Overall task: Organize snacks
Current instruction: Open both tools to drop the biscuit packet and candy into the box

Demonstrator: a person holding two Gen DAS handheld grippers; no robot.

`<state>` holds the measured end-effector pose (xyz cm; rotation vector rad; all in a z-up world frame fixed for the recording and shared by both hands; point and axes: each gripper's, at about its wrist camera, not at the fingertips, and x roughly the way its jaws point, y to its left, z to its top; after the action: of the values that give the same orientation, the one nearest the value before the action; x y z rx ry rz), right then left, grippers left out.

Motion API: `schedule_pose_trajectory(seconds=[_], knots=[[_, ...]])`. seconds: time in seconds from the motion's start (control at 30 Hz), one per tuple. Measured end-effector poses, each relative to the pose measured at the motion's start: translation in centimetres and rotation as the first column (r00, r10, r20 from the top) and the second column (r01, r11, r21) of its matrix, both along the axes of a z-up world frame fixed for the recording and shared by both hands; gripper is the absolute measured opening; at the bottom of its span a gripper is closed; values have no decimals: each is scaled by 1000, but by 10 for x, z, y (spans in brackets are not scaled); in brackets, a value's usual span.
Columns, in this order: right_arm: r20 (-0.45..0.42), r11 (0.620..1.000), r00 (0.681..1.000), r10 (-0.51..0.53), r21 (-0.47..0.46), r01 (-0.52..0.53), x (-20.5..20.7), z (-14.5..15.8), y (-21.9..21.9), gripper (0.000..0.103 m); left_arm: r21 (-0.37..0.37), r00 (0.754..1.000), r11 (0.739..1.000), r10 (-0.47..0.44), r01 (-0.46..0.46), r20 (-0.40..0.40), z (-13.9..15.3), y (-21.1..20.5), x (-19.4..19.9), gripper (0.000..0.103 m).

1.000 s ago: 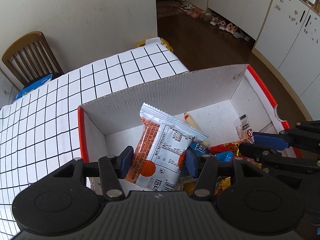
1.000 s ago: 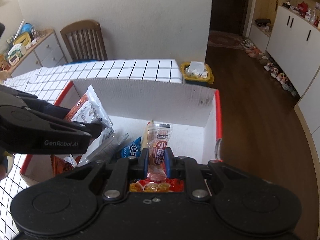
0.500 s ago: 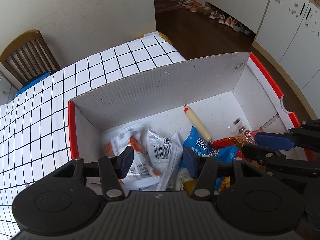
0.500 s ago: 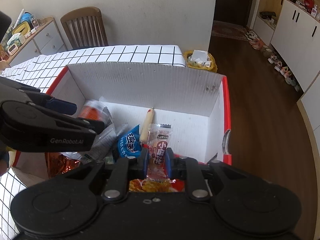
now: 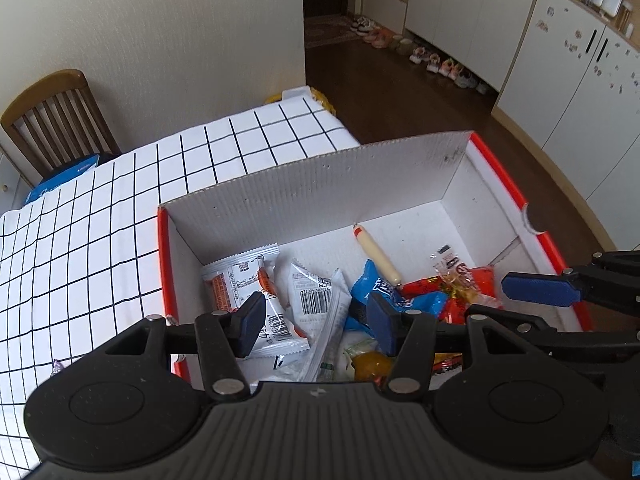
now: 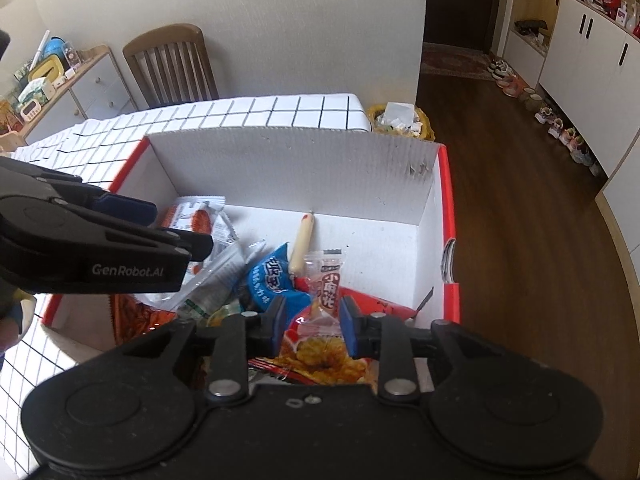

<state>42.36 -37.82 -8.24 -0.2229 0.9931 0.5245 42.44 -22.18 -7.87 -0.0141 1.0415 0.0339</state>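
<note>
right gripper [image 6: 311, 322] jaws opening, small clear packet [image 6: 329, 285] between, apart

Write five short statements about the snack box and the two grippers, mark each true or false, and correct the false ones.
1. The sausage stick lies on the floor of the box. True.
2. The left gripper clamps a white packet. False: its pads touch nothing; the white packets lie in the box.
3. The box's outer walls are blue. False: red.
4. The right gripper has a small clear packet between its opening jaws. True.
5. A blue snack bag lies beside the sausage stick. True.
</note>
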Motion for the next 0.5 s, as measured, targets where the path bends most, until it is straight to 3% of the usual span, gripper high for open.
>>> schedule_pose_trajectory(seconds=[0.5], knots=[[71, 998, 997, -14, 63, 9, -34, 43, 3, 38, -59, 993, 997, -35, 41, 109, 47, 15, -53, 57]])
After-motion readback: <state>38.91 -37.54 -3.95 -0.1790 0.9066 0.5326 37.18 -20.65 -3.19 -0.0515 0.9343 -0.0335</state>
